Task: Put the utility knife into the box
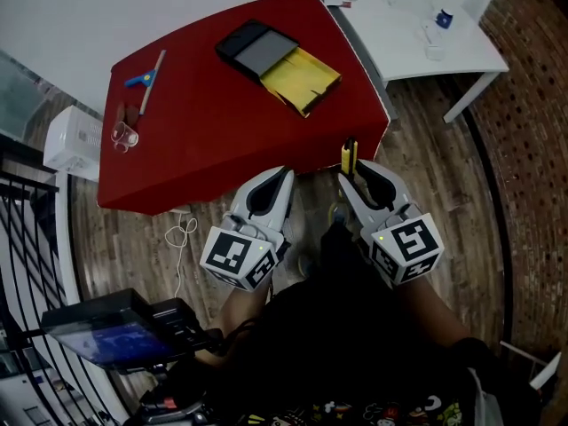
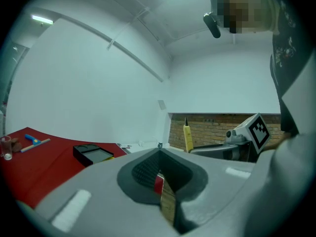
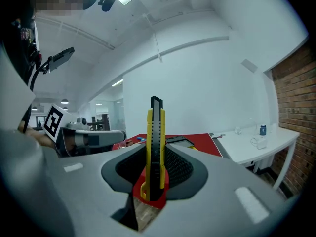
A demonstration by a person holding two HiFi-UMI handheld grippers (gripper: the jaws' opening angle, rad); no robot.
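A yellow and black utility knife [image 3: 155, 152] stands upright between the jaws of my right gripper [image 3: 154, 181], which is shut on it. In the head view the knife [image 1: 348, 156] pokes up from the right gripper [image 1: 355, 177] just off the near edge of the red table [image 1: 204, 140]. The black box [image 1: 255, 48] with a yellow tray [image 1: 302, 80] slid out of it lies at the table's far right. My left gripper [image 1: 282, 179] hangs beside the right one, shut and holding nothing; its jaws [image 2: 159, 181] meet in the left gripper view.
A blue-handled tool [image 1: 146, 78] and a small clear glass [image 1: 124, 135] lie at the table's left end. A white table [image 1: 417, 25] with small items stands to the right. A white appliance [image 1: 73, 138] sits left of the red table, on the wooden floor [image 1: 435, 185].
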